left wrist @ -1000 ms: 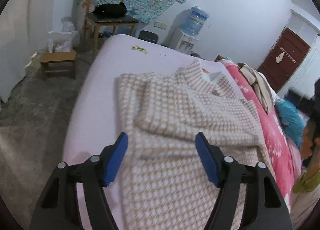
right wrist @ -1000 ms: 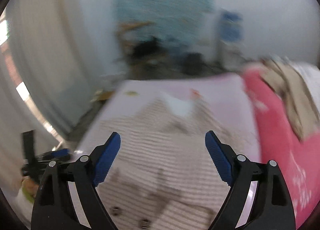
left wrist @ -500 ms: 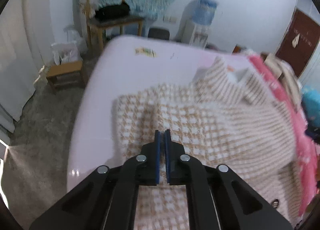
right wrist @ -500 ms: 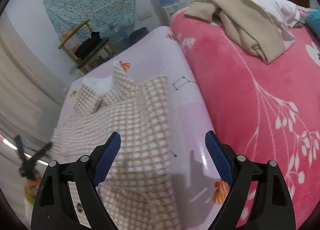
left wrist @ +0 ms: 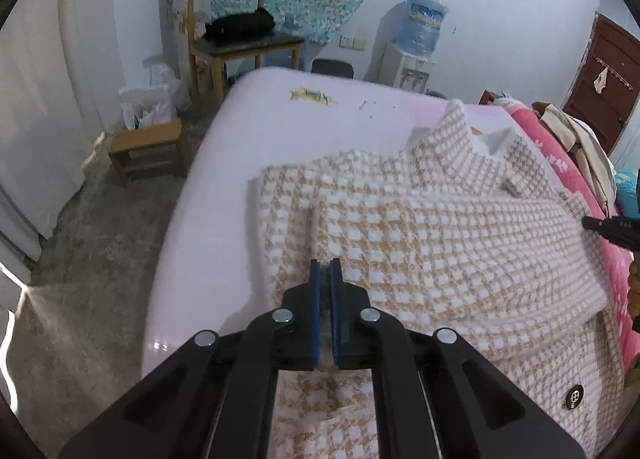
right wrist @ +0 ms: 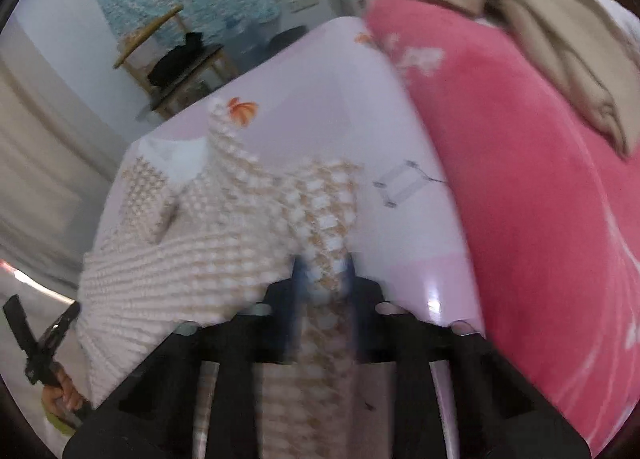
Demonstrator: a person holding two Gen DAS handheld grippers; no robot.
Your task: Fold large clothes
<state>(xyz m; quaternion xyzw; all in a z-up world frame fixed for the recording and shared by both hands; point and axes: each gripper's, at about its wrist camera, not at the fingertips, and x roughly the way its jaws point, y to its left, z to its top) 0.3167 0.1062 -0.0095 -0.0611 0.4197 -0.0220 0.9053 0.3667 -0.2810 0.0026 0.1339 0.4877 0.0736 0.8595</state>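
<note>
A beige-and-white checked jacket (left wrist: pixel 440 227) lies spread on a pale pink bed sheet (left wrist: pixel 280 123), collar toward the far end, one sleeve folded across its front. My left gripper (left wrist: pixel 325 271) is shut, and its blue pads pinch a fold of the jacket near its left side. In the blurred right wrist view the jacket (right wrist: pixel 192 259) rises in a ridge into my right gripper (right wrist: pixel 325 271). Its jaws are closing with that ridge of fabric between the pads.
A pink fleece blanket (right wrist: pixel 540 199) with beige clothes (right wrist: pixel 540 19) heaped on it borders the sheet on the right. Beyond the bed stand a wooden chair (left wrist: pixel 240 31), a low stool (left wrist: pixel 144 143) and a water dispenser (left wrist: pixel 420 39). Bare concrete floor lies left.
Both grippers went from wide open to closed on the jacket, the left first, the right just now. The right one dropped toward the jacket's right edge; the fabric is bunched up.
</note>
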